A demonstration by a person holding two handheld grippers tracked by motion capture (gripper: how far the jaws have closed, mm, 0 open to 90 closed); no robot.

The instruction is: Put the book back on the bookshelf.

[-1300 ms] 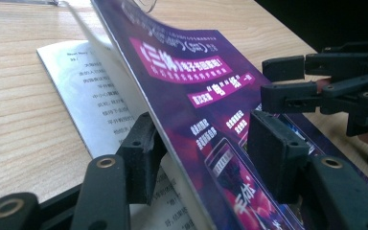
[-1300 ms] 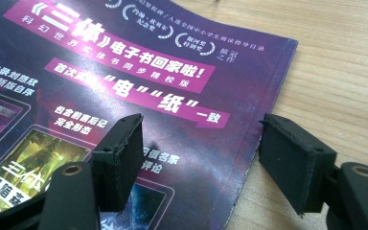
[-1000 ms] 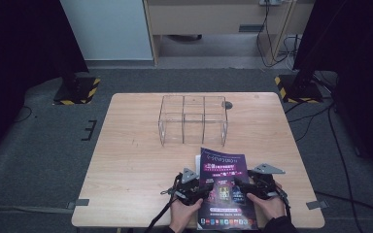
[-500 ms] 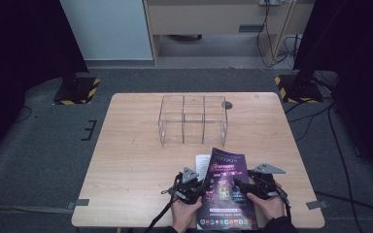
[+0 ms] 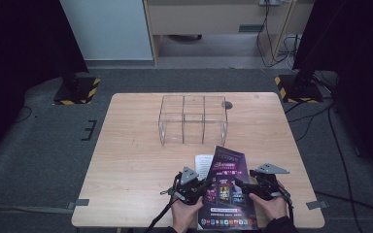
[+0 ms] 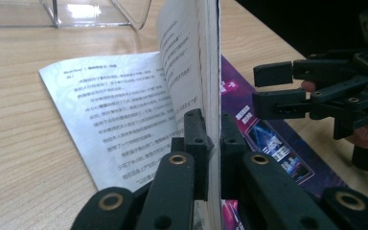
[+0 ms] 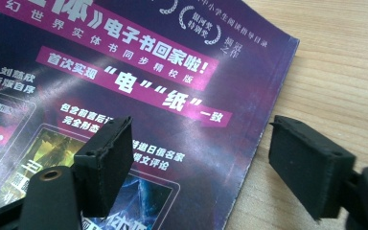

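The high view looks forward and down from above the person's side, taking in the whole worktop (image 5: pixel 136 145). The 2 gripper views sit low and very close. All 3 views share the purple booklet (image 5: pixel 228 187); the left gripper view also catches the right hand-held gripper (image 6: pixel 273 88).
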